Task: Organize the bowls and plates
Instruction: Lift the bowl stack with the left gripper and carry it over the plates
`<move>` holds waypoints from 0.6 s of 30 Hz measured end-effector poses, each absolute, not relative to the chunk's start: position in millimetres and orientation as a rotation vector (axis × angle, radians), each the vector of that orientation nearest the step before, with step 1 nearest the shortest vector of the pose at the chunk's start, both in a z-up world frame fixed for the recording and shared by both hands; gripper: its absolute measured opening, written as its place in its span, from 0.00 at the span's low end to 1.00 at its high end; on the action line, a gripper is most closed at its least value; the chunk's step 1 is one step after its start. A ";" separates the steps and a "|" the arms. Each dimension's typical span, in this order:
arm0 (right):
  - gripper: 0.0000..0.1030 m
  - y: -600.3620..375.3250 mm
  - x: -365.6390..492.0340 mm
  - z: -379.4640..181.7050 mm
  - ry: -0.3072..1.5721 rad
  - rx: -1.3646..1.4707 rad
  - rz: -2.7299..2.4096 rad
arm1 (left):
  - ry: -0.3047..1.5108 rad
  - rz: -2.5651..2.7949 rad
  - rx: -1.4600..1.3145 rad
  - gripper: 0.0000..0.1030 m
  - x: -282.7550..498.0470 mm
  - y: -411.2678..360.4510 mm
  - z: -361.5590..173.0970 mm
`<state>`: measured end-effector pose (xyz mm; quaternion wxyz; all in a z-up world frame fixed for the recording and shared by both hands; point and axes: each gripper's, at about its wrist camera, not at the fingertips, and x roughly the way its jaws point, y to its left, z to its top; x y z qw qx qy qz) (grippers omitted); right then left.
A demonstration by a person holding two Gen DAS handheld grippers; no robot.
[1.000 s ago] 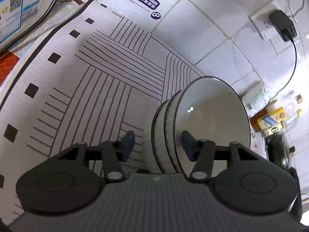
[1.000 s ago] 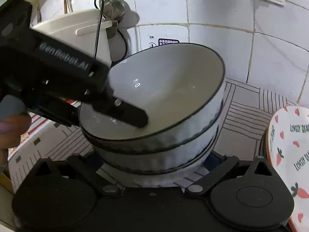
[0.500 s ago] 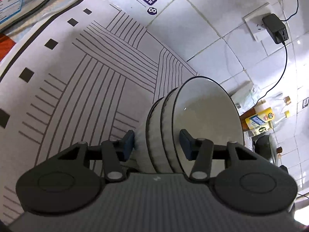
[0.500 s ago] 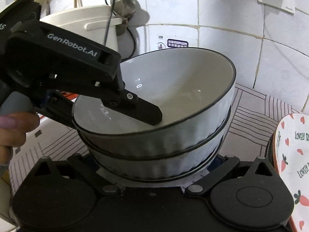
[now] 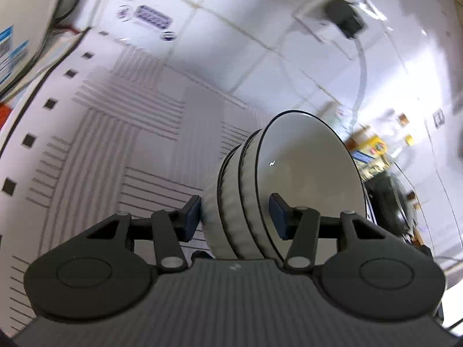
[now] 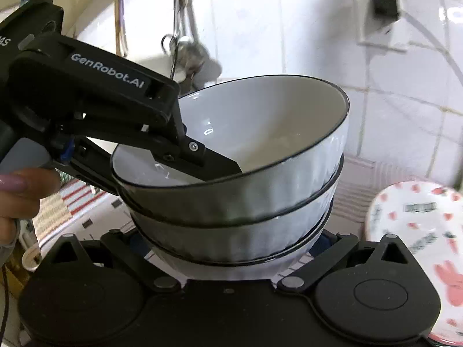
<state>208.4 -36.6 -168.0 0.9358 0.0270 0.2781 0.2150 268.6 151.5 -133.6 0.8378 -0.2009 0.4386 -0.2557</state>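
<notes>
A stack of three white ribbed bowls with black rims (image 6: 246, 190) is held in the air above the striped mat (image 5: 101, 133). My left gripper (image 5: 235, 217) is shut on the stack (image 5: 251, 190), one finger inside the top bowl and one under the bottom bowl; it shows from the side in the right wrist view (image 6: 173, 141). My right gripper (image 6: 228, 245) is spread wide around the lowest bowl's base; its fingertips are hidden behind the bowls. A white plate with red hearts and carrots (image 6: 416, 231) lies at the right.
A white tiled wall (image 5: 260, 29) stands close behind, with a socket and black plug (image 5: 344, 17). A white appliance (image 5: 17, 29) is at the far left. Hanging metal utensils (image 6: 185, 49) and a dark pan with bottles (image 5: 390, 202) are nearby.
The bowl stack has been lifted higher off the mat, held by the left gripper. Both views have tilted up toward the wall. The right gripper stays around the stack's base.
</notes>
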 end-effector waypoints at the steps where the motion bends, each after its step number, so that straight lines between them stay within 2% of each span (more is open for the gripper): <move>1: 1.00 -41.3 204.4 -162.9 0.562 0.056 0.427 | 0.919 -0.563 -0.417 0.48 266.3 145.1 -129.2; 9: 1.00 -81.5 174.7 -134.8 0.518 0.052 0.290 | 0.909 -0.680 -0.390 0.48 255.4 95.0 -108.8; 18: 1.00 -120.4 165.6 -126.3 0.513 0.021 0.190 | 0.917 -0.757 -0.361 0.52 269.9 49.2 -108.9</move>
